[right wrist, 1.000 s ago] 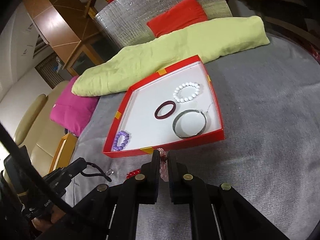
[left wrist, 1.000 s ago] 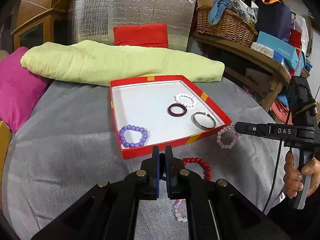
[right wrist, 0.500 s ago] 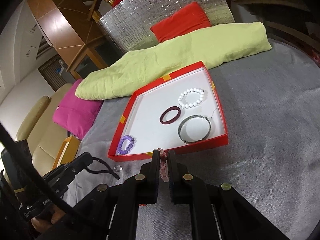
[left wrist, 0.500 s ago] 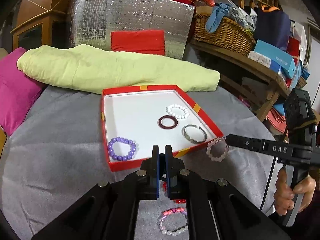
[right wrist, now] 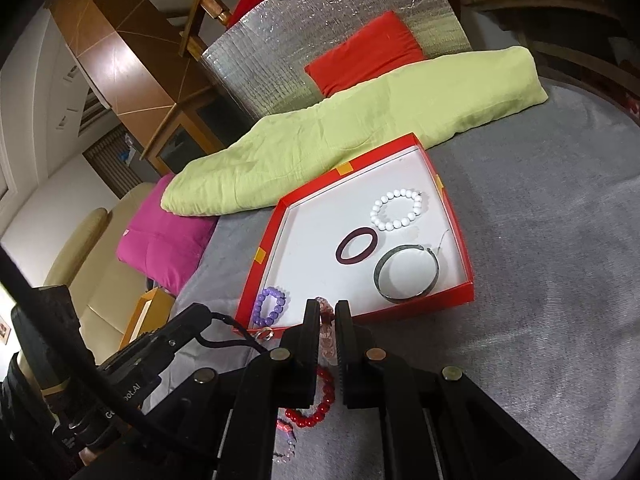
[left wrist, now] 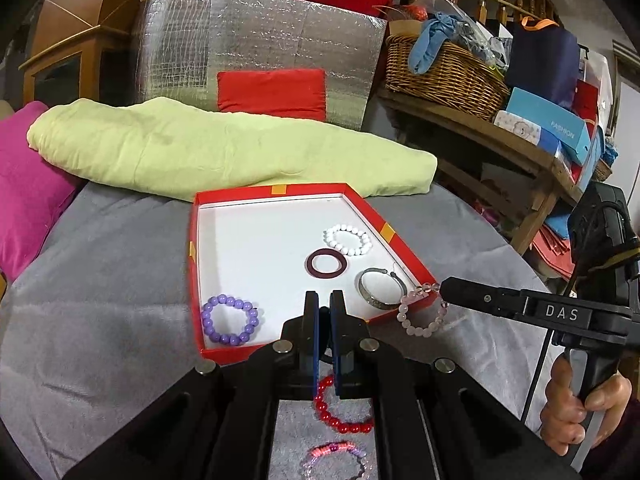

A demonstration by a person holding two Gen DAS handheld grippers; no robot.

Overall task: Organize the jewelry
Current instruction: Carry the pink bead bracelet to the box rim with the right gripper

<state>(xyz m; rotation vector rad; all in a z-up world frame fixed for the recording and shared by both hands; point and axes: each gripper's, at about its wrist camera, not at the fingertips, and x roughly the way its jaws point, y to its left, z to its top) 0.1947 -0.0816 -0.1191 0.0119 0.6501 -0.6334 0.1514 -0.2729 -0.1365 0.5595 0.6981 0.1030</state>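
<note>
Here your right gripper [right wrist: 328, 320] pinches round, translucent pink beads [left wrist: 420, 314] beside the glossy red box [left wrist: 192, 248]. Your left gripper [left wrist: 325, 312] sits nearly closed, empty. "DAS" marks the right one.

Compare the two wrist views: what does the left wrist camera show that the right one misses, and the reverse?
Only the left wrist view shows the right gripper from the side, the pale pink bracelet dangling from it, and the wicker basket. Only the right wrist view shows the beige sofa. Both show the red box holding four bracelets, and the red bead bracelet on the grey cloth.
</note>
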